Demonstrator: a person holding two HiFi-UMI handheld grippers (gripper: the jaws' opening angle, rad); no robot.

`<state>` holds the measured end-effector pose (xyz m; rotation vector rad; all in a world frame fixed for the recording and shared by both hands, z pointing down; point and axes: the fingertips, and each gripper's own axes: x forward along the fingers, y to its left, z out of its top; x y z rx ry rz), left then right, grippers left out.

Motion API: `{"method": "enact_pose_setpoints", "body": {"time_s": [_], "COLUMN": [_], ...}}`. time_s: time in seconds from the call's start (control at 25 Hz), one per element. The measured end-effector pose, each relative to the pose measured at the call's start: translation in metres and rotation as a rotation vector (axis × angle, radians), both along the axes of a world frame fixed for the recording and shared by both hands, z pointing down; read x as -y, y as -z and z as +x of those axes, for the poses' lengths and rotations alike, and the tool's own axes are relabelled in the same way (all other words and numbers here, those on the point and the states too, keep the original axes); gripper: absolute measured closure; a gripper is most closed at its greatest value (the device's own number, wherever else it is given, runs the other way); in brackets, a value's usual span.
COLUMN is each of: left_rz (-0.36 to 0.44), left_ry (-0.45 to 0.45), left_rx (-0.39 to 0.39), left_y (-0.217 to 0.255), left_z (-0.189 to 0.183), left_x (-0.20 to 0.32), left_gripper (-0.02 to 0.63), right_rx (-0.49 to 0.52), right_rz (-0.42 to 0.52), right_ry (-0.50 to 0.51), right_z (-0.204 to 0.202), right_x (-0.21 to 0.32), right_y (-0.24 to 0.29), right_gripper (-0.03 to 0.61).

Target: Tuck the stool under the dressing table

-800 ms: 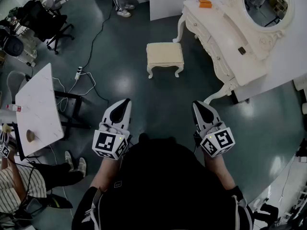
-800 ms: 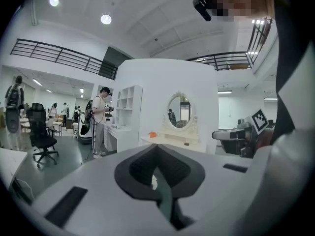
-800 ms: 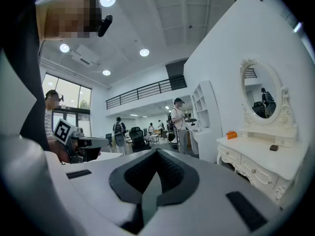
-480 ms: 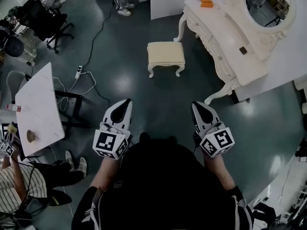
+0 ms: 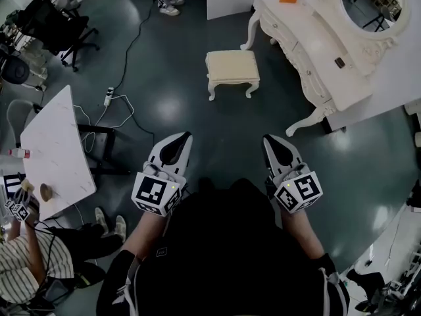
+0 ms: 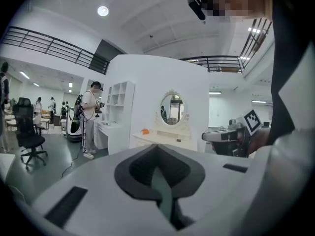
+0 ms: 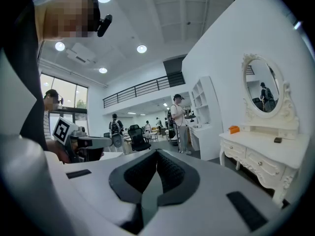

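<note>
- Cream-white and padded on top, the stool stands on the dark floor. It is out in the open near the front of the dressing table and not yet under it. The short curved legs that I can see all rest on the floor.
- It looks like a small hard frame with a soft cushion. I judge it stiff, rather light, and able to slide on the smooth floor, though a leg may catch and tip it.
- The cushion will give under pressure. The better place to hold or push is the hard carved rail under the seat, on the side far from the dressing table.
- The left tool and the right tool are both fully closed with nothing between the jaws. Both are well apart from the dressing table and from the stool.
- The jaws must open before any grip on the rail; a push with closed jaws is perhaps enough.
</note>
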<state>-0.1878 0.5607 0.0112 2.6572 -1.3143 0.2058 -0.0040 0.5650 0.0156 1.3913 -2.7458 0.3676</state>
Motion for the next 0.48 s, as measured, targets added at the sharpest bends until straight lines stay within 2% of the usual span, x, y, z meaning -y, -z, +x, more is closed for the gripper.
{"method": "enact_pose_setpoints", "body": {"time_s": [0.24,0.48], "left_rz": [-0.026,-0.049], "left_ry": [-0.017,-0.025], "left_rx": [-0.006,0.013], "left_y": [-0.009,-0.021], "left_z": [-0.007,0.017], "left_x": [0.019,0.063], "left_gripper": [0.607,0.607], "right_rx": [-0.027,-0.049], "right_rz": [-0.051,-0.034], "right_ry": [-0.039,-0.032], "right_z": [-0.002,0.016], "right_x": [0.009,0.055], "right_y": [-0.017,-0.026], "right_gripper": [0.560,0.558]}}
